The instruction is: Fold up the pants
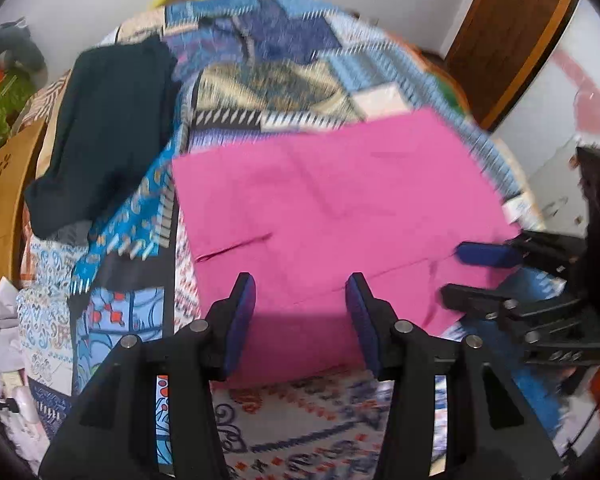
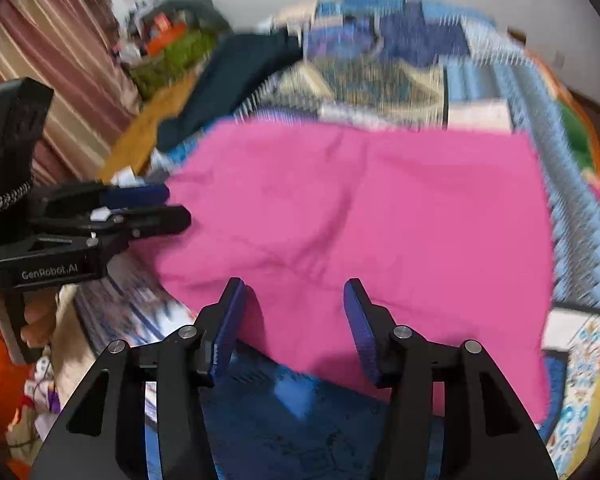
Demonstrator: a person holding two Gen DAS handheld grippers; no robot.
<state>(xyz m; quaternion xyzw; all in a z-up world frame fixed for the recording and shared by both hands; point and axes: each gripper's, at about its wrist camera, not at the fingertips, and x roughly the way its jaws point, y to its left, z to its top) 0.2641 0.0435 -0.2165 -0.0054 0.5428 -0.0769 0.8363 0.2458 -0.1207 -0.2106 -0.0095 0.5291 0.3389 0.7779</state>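
Observation:
Pink pants lie flat, folded into a broad rectangle, on a patterned bedspread; they also fill the middle of the right wrist view. My left gripper is open over the pants' near edge, holding nothing. It shows from the side in the right wrist view, at the pants' left edge. My right gripper is open over the near edge of the pants, empty. It shows in the left wrist view at the pants' right corner. Both views are motion-blurred.
A dark garment lies on the bed to the far left of the pants, also in the right wrist view. A wooden bed frame runs on the left. A wooden door stands at the far right. Striped curtains hang on the left.

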